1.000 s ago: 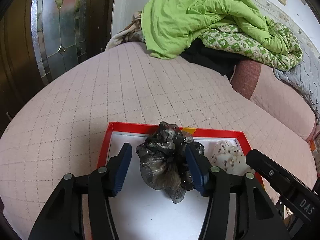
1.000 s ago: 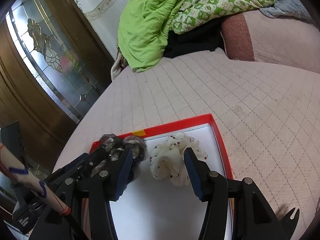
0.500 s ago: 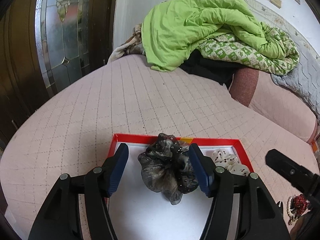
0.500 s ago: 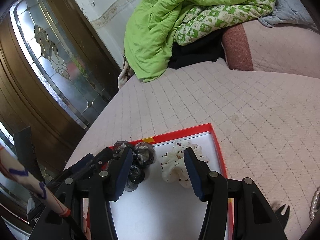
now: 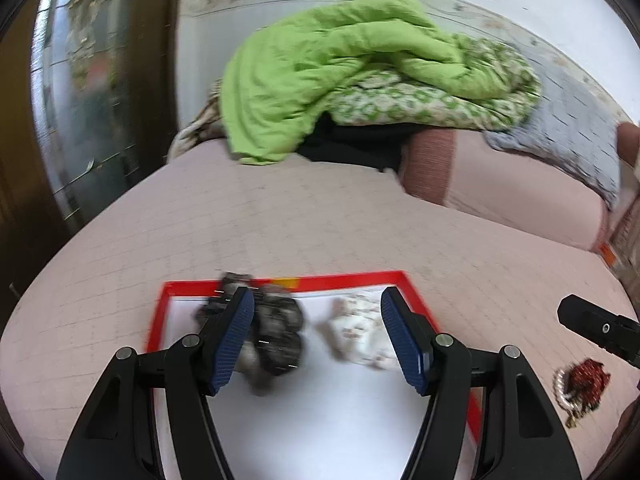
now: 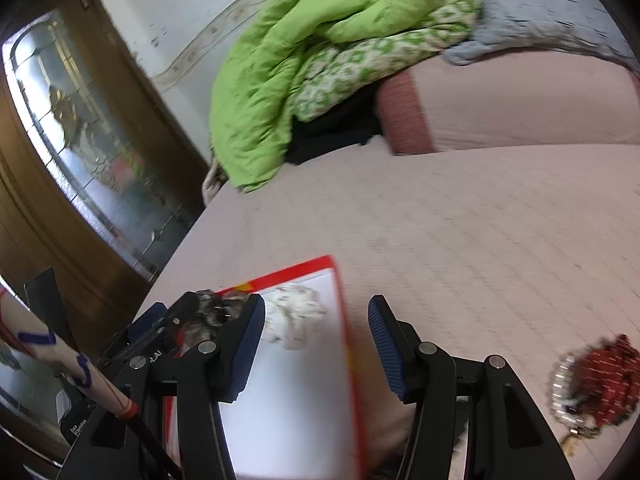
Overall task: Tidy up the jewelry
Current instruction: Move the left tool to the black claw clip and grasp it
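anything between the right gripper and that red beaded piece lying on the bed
Nothing visible. The red beaded piece lies on bare pink bedspread, off to the right of the open, empty right gripper. The red-rimmed tray sits on the other side, out of the way.

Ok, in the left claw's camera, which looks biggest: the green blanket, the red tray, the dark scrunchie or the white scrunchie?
1. Crumpled lime-green blanket
2. Red-rimmed white tray
3. Dark sparkly fabric scrunchie and white spotted fabric scrunchie: blurred, roughly alike, so unranked.
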`<state>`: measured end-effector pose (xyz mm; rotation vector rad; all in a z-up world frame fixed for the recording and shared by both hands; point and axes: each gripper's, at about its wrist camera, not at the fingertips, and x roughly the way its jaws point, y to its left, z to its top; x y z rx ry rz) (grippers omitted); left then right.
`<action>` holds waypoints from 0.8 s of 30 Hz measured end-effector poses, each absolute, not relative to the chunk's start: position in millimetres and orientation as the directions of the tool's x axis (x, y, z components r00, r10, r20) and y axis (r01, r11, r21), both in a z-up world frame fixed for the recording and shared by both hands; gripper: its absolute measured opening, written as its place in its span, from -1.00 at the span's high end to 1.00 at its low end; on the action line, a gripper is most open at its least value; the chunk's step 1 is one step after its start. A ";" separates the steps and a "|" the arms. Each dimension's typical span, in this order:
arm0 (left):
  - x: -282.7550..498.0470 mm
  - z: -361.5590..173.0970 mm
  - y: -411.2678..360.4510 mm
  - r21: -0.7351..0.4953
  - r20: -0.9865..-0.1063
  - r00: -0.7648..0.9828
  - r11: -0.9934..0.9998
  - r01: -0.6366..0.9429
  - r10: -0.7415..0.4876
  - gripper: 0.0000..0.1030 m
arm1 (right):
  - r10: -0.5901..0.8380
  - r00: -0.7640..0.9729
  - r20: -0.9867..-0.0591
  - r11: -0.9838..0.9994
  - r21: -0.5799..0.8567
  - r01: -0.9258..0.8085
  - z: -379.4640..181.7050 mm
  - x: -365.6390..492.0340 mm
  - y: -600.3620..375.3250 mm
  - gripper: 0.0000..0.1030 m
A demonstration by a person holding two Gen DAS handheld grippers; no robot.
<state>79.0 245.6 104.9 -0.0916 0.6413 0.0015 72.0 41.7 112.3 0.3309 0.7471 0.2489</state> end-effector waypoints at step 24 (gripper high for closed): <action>42.6 37.9 62.5 -0.137 -0.823 0.406 0.833 0.535 -0.397 -0.40 | 0.059 0.736 -0.674 0.898 0.357 0.255 92.3 -7.5 -156.1 -0.17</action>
